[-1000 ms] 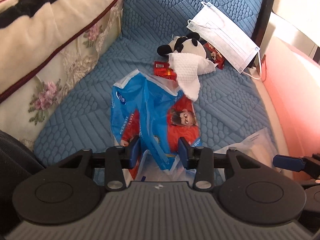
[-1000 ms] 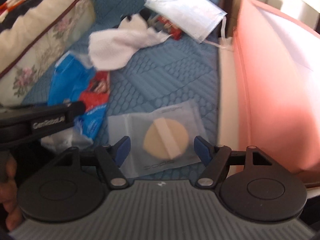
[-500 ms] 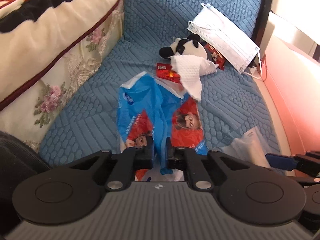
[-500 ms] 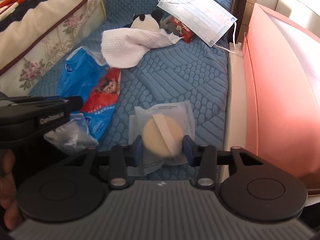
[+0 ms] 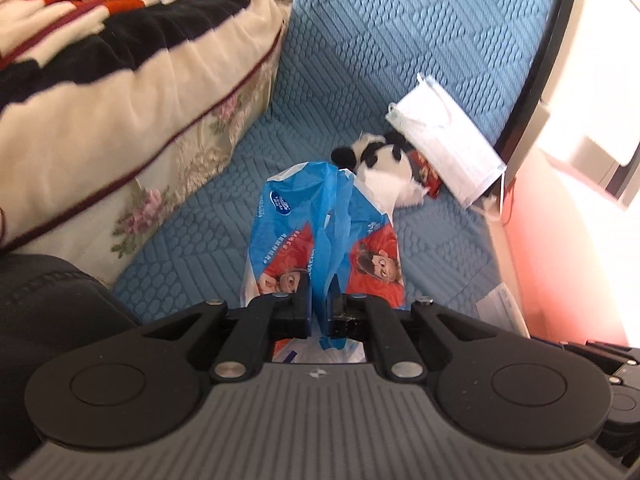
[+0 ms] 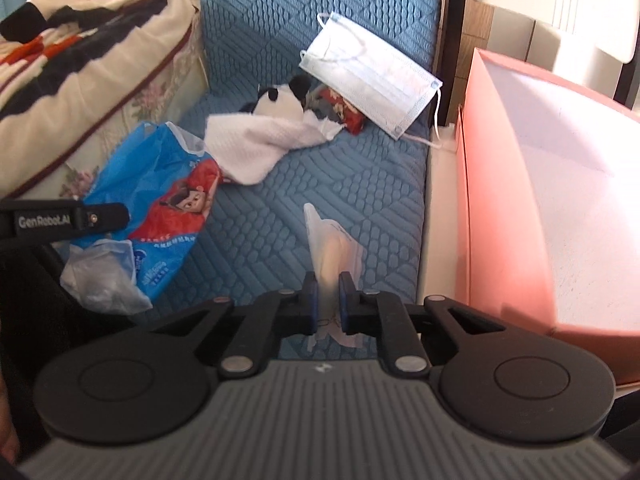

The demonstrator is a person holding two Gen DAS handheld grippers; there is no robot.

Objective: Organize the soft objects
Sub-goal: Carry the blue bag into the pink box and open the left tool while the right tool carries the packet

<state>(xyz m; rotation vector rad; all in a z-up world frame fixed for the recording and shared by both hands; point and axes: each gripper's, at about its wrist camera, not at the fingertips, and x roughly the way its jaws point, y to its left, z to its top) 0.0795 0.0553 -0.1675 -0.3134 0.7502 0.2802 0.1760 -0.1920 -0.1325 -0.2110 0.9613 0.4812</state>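
Bag (image 5: 320, 240): on blue cushion (image 5: 208, 240), left gripper (image 5: 319, 308) pinching a thin fold; film slipping out = risk.
Puff (image 6: 330, 256): right gripper (image 6: 328, 294) squeezing pouch edge-on, beside pink box (image 6: 512, 216); may be sliding free w/ lift.

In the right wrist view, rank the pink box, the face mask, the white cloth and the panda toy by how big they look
1. pink box, though nearest the camera
2. face mask and white cloth, too alike to rank
3. panda toy, partly under the cloth
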